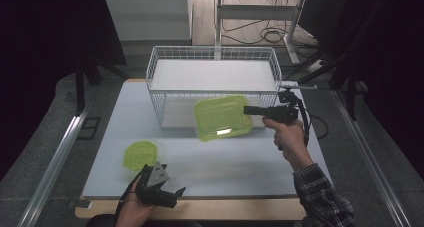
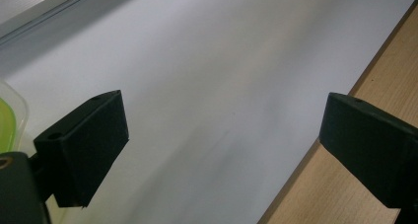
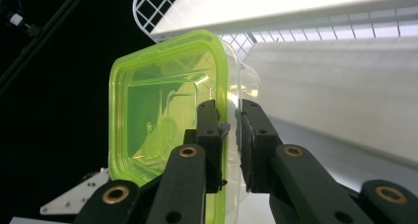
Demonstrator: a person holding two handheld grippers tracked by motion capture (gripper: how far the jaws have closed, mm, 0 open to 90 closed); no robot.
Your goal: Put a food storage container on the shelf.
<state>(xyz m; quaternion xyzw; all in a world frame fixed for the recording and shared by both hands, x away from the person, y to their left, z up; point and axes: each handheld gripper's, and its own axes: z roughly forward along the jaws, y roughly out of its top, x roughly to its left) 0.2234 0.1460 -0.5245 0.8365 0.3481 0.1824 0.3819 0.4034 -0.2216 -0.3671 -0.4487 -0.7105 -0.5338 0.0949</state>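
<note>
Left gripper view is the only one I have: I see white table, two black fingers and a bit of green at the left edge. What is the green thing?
Observer: A small round green container that sits on the table, just beyond the left gripper.
Operator: What does the other hand do?
Observer: The right gripper is shut on the rim of a larger rectangular green container.
Operator: Where is that one?
Observer: It is held off the table, tilted, in front of a white wire basket.
</note>
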